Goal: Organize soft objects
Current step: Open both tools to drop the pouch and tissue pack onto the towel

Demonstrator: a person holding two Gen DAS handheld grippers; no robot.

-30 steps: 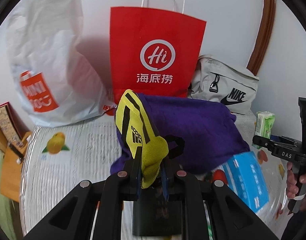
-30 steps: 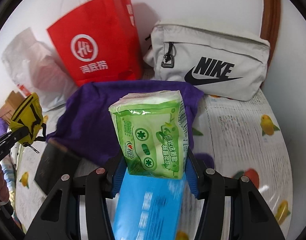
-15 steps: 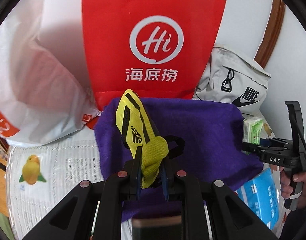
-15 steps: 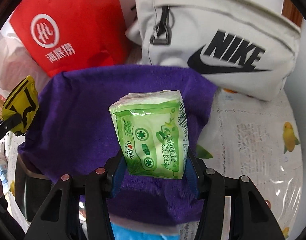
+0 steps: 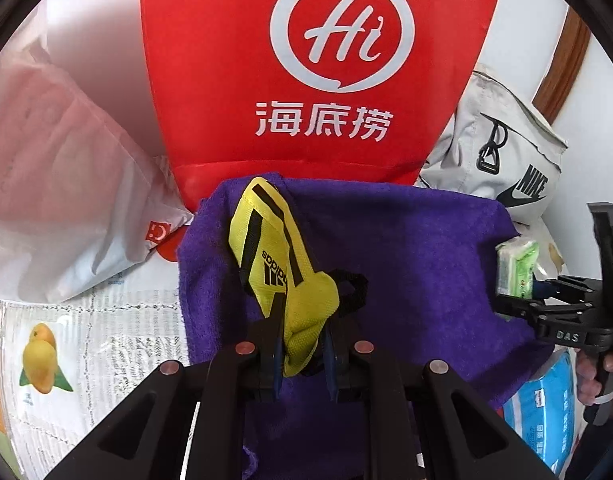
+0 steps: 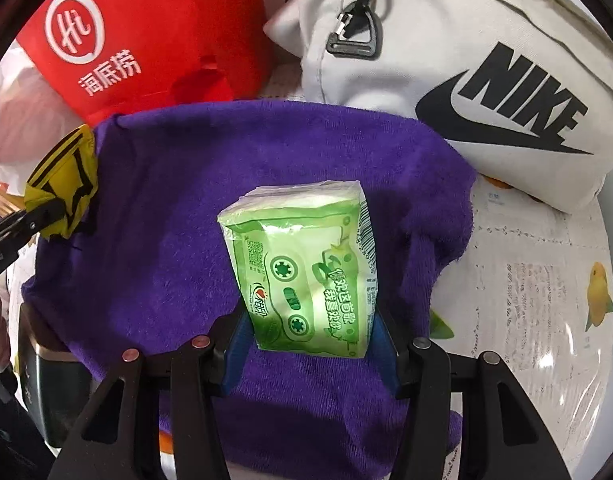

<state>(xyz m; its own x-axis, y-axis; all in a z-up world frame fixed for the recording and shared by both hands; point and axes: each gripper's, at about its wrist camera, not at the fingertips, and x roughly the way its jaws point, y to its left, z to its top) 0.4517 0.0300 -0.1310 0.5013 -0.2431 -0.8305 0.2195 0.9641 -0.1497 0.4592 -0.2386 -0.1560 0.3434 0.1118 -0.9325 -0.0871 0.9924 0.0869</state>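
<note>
Two claws each grip a soft item above the purple towel [image 5: 406, 248]. Clamped between the fingers of the left claw [image 5: 302, 354], the yellow Adidas pouch [image 5: 274, 256] rises out of the grip, leaning away toward the red paper bag [image 5: 318, 72]. Pinched by its lower end, the green tissue pack [image 6: 306, 272] stands upright between the blue pads of the right claw [image 6: 310, 354]. Just beyond the towel stands the white Nike bag [image 6: 486, 60]; a white plastic bag [image 5: 54, 184] slumps left of the red one. All rest on the fruit-printed table [image 6: 546, 300].
</note>
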